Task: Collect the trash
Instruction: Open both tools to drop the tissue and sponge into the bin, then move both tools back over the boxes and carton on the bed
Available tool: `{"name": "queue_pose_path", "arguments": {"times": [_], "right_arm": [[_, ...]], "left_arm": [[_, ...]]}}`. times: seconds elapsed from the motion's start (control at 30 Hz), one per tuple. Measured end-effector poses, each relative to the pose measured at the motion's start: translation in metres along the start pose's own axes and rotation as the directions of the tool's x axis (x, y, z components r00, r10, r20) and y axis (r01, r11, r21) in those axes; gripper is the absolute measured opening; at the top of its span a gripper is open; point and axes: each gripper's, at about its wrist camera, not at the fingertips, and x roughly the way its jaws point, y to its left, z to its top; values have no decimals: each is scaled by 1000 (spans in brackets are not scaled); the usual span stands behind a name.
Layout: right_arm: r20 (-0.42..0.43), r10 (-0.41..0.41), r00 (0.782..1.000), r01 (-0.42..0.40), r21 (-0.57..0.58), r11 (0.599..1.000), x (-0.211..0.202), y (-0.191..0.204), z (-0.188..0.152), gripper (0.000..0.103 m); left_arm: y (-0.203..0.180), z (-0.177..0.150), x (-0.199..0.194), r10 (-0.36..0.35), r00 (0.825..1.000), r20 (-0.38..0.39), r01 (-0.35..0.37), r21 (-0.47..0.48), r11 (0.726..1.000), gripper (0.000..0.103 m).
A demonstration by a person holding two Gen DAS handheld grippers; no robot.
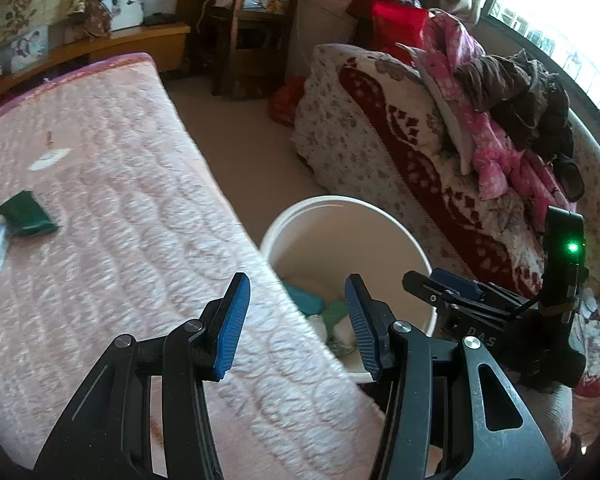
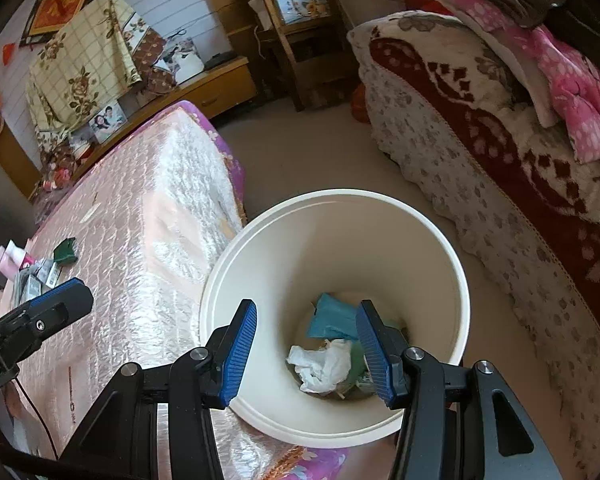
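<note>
Hovering over white bin (image 2: pixel 452 264) by bed edge (image 1: pixel 228 216), right gripper (image 2: pixel 308 354) and left gripper (image 1: pixel 296 326) both gape partway, empty; crumpled tissue (image 2: pixel 320 364) inside.

Pink quilted mattress (image 1: pixel 112 200) on the left, purple floral side panel visible in right wrist view. Sofa (image 2: pixel 480 184) on the right under a red-and-cream patterned blanket (image 1: pixel 404 152), pink spotted garment (image 1: pixel 488 148) and brown clothes (image 1: pixel 516 92) piled on top. Wooden chair (image 2: pixel 296 32) at the back wall. Low wooden cabinet (image 2: pixel 220 88) left of it, framed photo (image 2: pixel 108 120) on top. Beige floor (image 2: pixel 308 148) between.
</note>
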Motion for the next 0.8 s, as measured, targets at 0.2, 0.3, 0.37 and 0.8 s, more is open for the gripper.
{"name": "queue_pose_path", "arguments": {"times": [0.2, 0.3, 0.37, 0.8], "right_arm": [[10, 15, 1000, -14, -44, 999, -4, 20, -1, 50], [13, 29, 1000, -28, -66, 997, -7, 33, -1, 50], [13, 44, 999, -43, -75, 996, -9, 43, -2, 50], [-18, 142, 990, -143, -192, 971, -5, 130, -13, 53]], "left_arm": [[20, -9, -19, 62, 998, 22, -61, -22, 998, 48], [31, -13, -30, 94, 995, 33, -92, -34, 995, 48], [37, -14, -37, 112, 993, 43, -110, -39, 993, 48], [94, -28, -83, 215, 973, 89, -204, -121, 971, 48]]}}
